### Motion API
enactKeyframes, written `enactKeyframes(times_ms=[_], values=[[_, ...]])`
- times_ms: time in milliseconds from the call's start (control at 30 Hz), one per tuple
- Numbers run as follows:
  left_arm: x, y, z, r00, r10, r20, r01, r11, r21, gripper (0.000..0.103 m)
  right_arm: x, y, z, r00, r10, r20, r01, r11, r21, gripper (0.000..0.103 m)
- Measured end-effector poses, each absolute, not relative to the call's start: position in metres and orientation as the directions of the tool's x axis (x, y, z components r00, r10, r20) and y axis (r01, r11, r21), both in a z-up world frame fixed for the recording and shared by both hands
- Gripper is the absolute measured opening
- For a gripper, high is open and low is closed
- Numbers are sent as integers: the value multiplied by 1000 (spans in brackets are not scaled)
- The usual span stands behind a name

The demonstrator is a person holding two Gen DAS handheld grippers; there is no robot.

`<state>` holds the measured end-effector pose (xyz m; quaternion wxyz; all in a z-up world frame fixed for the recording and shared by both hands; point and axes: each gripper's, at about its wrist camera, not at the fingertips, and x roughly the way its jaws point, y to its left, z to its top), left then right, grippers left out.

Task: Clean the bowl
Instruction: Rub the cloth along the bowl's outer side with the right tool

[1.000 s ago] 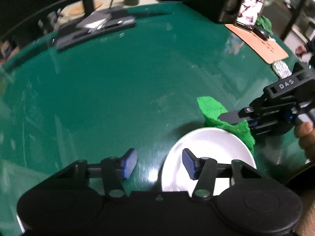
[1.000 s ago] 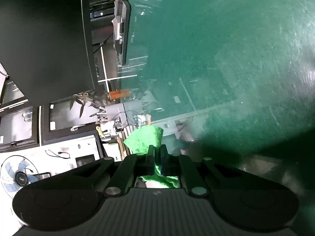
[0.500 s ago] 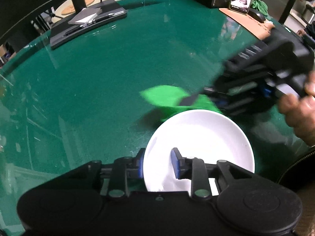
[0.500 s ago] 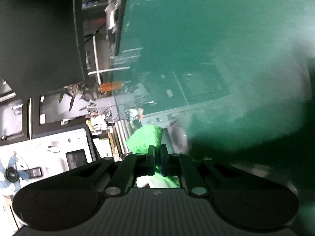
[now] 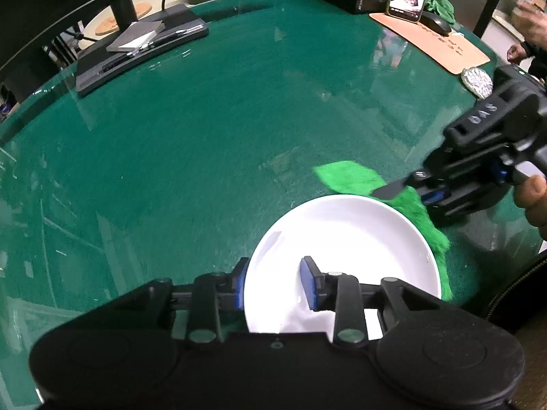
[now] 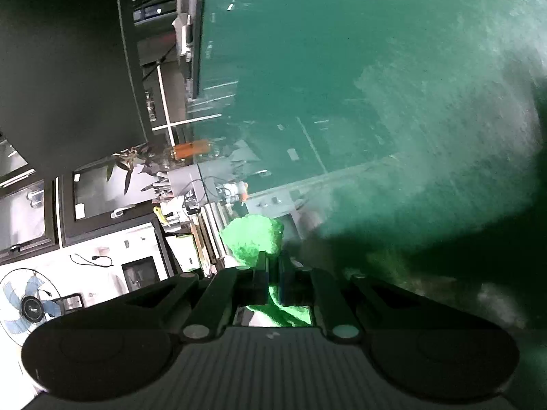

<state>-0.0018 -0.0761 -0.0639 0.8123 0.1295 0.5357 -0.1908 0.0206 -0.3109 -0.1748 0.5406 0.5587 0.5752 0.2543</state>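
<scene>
Two grippers are engaged. Your left gripper (image 5: 275,282) clamps the near rim of the white bowl (image 5: 345,242), which sits on the green bench (image 5: 191,143). Your right gripper (image 6: 272,266) is closed on the green cloth (image 5: 352,179), draped at the bowl's far rim.

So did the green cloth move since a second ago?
Yes. In the left wrist view the green cloth, held in the right tool, now reaches further left past the white bowl's far rim.
</scene>
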Motion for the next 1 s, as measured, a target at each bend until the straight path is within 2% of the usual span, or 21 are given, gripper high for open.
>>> enactKeyframes(times_ms=[233, 400, 500, 700, 767, 833, 1000], values=[[-2, -77, -64, 353, -165, -921, 459, 888, 16, 33, 58, -257, -173, 172, 935, -310, 285, 254, 924, 7], [1, -76, -65, 346, -183, -920, 488, 873, 10, 35, 42, -285, -170, 195, 926, -323, 300, 257, 919, 7], [5, -76, -66, 364, -172, -916, 489, 872, 31, 44, 26, -301, -172, 186, 923, -336, 321, 266, 909, 7], [4, -68, -60, 403, -131, -906, 429, 901, 61, 46, 7, -320, -175, 233, 917, -325, 359, 230, 905, 7], [2, -66, -60, 401, -122, -908, 415, 908, 62, 42, 8, -320, -175, 244, 918, -312, 358, 214, 909, 7], [-2, -65, -63, 398, -98, -912, 398, 914, 75, 30, 10, -317, -174, 244, 922, -301, 352, 205, 913, 7], [0, -63, -65, 397, -82, -914, 390, 917, 87, 30, 25, -307, -175, 238, 922, -307, 341, 217, 915, 8]])
